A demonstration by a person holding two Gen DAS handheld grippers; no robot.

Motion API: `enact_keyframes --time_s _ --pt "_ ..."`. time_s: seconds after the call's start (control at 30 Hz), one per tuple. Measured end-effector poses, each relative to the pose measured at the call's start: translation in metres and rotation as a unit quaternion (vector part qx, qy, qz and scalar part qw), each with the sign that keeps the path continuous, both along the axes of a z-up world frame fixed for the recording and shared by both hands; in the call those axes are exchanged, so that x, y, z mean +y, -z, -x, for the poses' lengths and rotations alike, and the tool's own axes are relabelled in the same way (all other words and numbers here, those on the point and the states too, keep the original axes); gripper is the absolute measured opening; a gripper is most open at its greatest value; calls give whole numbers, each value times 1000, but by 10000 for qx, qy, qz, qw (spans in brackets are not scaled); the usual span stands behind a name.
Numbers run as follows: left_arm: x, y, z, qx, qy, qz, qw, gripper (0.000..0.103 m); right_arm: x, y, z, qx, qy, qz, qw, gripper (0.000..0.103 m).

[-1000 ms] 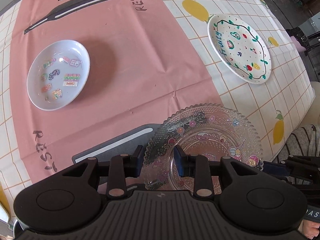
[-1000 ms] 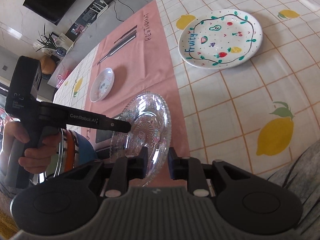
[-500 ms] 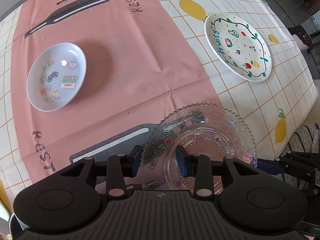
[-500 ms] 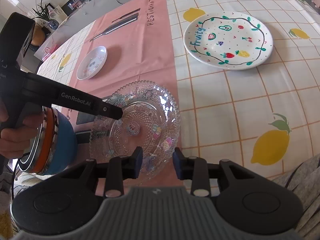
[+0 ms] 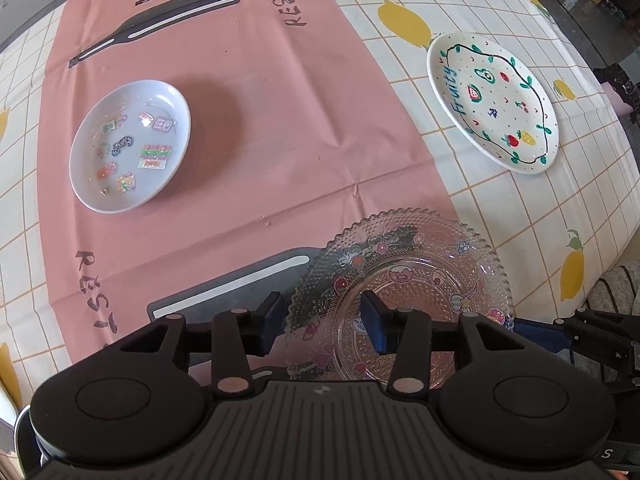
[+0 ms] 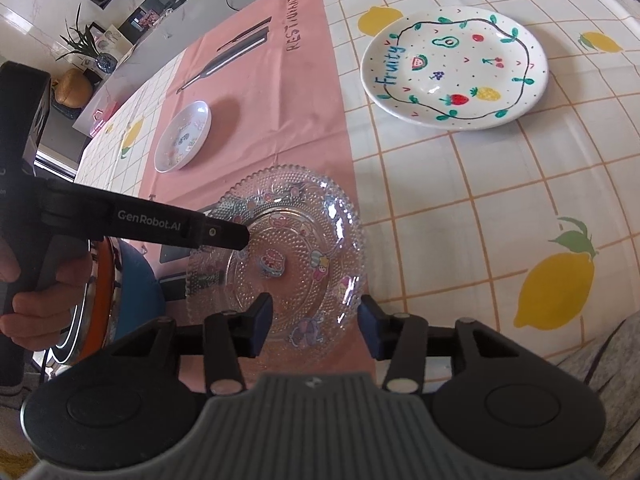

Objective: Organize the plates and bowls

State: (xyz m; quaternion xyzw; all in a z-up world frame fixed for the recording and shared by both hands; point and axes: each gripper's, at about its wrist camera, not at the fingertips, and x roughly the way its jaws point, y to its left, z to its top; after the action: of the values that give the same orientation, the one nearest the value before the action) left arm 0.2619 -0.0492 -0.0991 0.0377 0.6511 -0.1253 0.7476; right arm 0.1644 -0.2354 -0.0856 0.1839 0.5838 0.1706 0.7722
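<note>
The clear beaded glass plate (image 5: 404,300) lies flat at the near edge of the pink placemat (image 5: 248,120), partly on the lemon-print tablecloth (image 6: 500,200). Both grippers straddle its rim with jaws opening: the left gripper (image 5: 324,322) and right gripper (image 6: 314,326) have pads clear of the glass, so neither grips it. The risk I see is a pad catching the raised rim on withdrawal, tipping or dragging the plate toward the table edge

Both wrist cameras look steeply down from close range, sharing the glass plate (image 5: 404,280) (image 6: 288,248) and table (image 5: 500,200) (image 6: 460,184).
</note>
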Motion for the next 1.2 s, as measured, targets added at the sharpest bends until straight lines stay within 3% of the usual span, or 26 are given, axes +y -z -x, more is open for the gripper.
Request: enact_keyframes --time_s 0.17,0.23,0.37,0.63,0.83,0.97,1.2 --pt "4 -13 8 -540 -50 6 9985 69 -3 1 -1 56 143 -186 9997 53" --pt "8 -19 9 -611 -96 39 9981 77 -4 1 0 34 221 -254 9994 63" --pt "18 -33 12 -634 -225 52 9977 78 -6 -3 1 6 357 -261 9990 83" --pt "36 -66 29 -1388 -574 218 9884 80 -3 -10 4 -89 448 -109 9989 98" --pt "43 -92 50 -1774 -595 461 9813 81 8 -27 7 -504 87 353 9981 99" --pt "45 -107 62 -1950 -602 608 9771 81 16 -43 5 -922 -136 1100 9896 100" --pt "40 -122 68 -2179 -557 640 9723 81 -9 -83 -10 -1348 340 1479 9792 100"
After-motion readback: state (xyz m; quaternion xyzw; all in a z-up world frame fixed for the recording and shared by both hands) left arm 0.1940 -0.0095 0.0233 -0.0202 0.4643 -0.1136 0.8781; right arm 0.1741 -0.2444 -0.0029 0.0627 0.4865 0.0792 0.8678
